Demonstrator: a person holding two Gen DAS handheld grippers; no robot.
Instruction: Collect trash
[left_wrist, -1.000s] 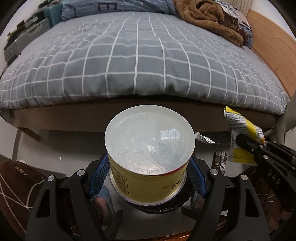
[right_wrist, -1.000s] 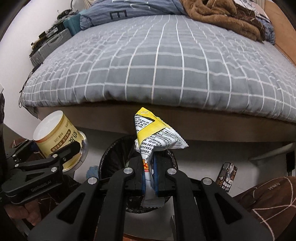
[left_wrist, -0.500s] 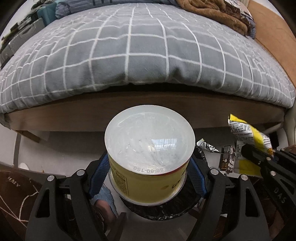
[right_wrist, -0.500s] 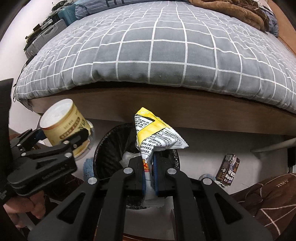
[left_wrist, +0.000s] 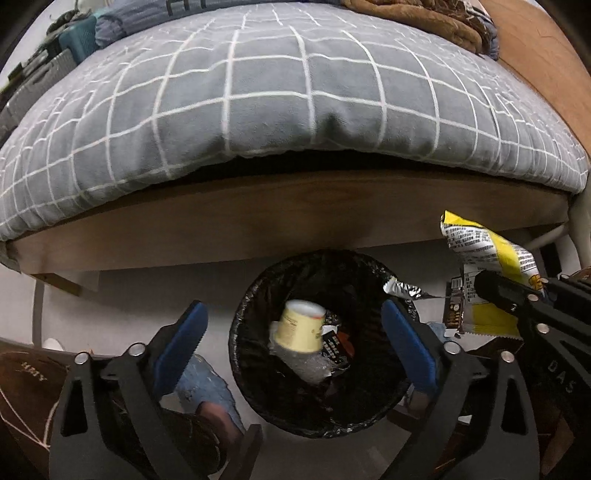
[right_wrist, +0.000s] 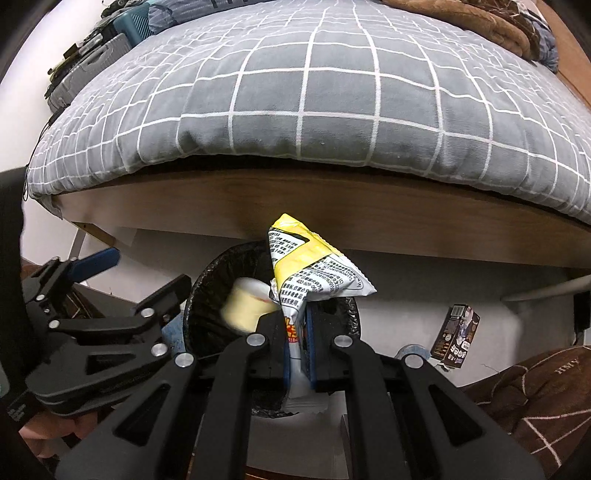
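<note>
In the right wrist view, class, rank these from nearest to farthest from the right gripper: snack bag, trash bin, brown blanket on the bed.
1. Snack bag, clamped in the right gripper.
2. Trash bin, just behind, on the floor.
3. Brown blanket, far top right.

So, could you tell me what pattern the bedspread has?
Grey with a white grid, clearest in the left wrist view: bedspread.

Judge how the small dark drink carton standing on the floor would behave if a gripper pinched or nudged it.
The drink carton looks tall and narrow, leaning slightly, so a nudge would probably tip it. If empty, likely light. Its flat sides should suit a pinch, though thin walls may dent.
</note>
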